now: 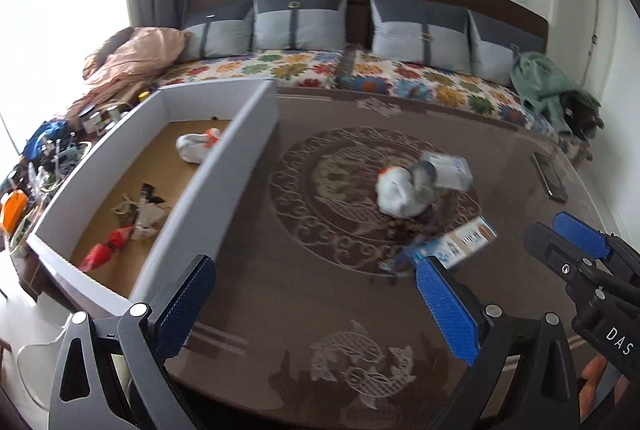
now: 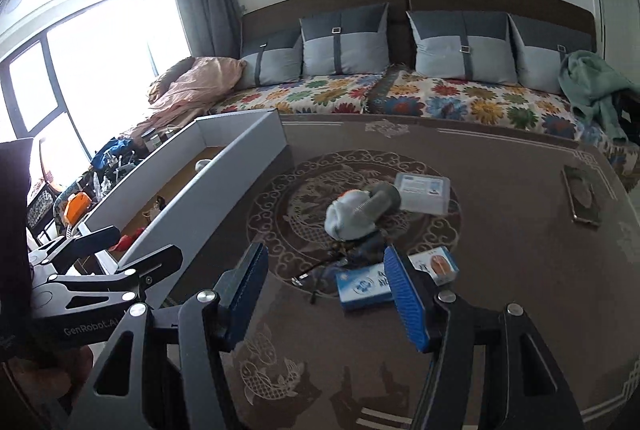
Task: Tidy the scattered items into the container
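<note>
Left wrist view, jaws: the left gripper (image 1: 308, 306) stands spread wide with nothing between its blue pads, above bare table (image 1: 500, 158).
Right wrist view, jaws: the right gripper (image 2: 326, 294) is also parted and empty.
Just ahead of the jaws: a blue-and-white box (image 2: 362, 288) lies flat, touching an orange-printed box (image 2: 438, 264); dark small items beside them are too blurred to name.
Further ahead: a rolled white sock (image 1: 398, 194) leans on a grey roll (image 2: 382, 198), next to a clear plastic packet (image 2: 422, 194).
Left of the jaws: the container (image 1: 208, 194), a white-walled tray with a brown floor, holds a second white sock (image 1: 196, 146), a red wrapper (image 1: 106, 248) and crumpled beige pieces.
Right of the jaws: a phone (image 2: 582, 200) lies well apart near the table edge.
Surface: brown, with a round ornamental pattern and fish motifs.
Room: a floral-covered sofa (image 2: 460, 98) with grey cushions, a pink blanket, a green garment, a bright window and grey curtain.
Pose: both grippers tilt downward side by side; fingers (image 1: 600, 378) show at the lower right edge.
</note>
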A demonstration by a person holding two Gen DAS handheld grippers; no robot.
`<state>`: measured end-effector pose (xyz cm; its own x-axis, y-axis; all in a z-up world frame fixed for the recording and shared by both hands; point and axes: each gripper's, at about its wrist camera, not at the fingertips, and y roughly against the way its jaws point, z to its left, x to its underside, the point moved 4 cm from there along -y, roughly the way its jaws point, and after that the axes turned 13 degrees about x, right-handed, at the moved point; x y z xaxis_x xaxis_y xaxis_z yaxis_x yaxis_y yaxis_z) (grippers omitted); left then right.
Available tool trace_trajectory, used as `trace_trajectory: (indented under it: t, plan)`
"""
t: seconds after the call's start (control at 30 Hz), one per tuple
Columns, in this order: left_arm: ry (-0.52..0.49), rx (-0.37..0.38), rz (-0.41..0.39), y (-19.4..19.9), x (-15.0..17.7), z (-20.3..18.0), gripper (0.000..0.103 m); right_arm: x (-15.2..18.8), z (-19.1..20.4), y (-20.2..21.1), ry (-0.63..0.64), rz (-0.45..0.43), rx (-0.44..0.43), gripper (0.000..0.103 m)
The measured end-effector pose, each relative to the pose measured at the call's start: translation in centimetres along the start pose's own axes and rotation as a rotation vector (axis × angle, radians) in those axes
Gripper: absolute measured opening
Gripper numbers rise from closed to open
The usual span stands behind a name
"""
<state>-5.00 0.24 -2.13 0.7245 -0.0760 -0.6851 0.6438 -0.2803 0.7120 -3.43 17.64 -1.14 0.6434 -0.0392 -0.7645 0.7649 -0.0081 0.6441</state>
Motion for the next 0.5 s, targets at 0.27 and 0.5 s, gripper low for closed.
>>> trace_trajectory:
  t: [0.27,0.5]
  plan:
    - [-0.059,0.062,0.082,-3.3,2.5,-3.7,0.102,4.3,-4.6,0.1,-0.071,0.042,0.029,0.061]
    - [-0.062,0.063,0.056,-3.1,2.4,-3.9,0.102,5.3,-5.9,-1.2,-0.070,0.076,0.161,0.061]
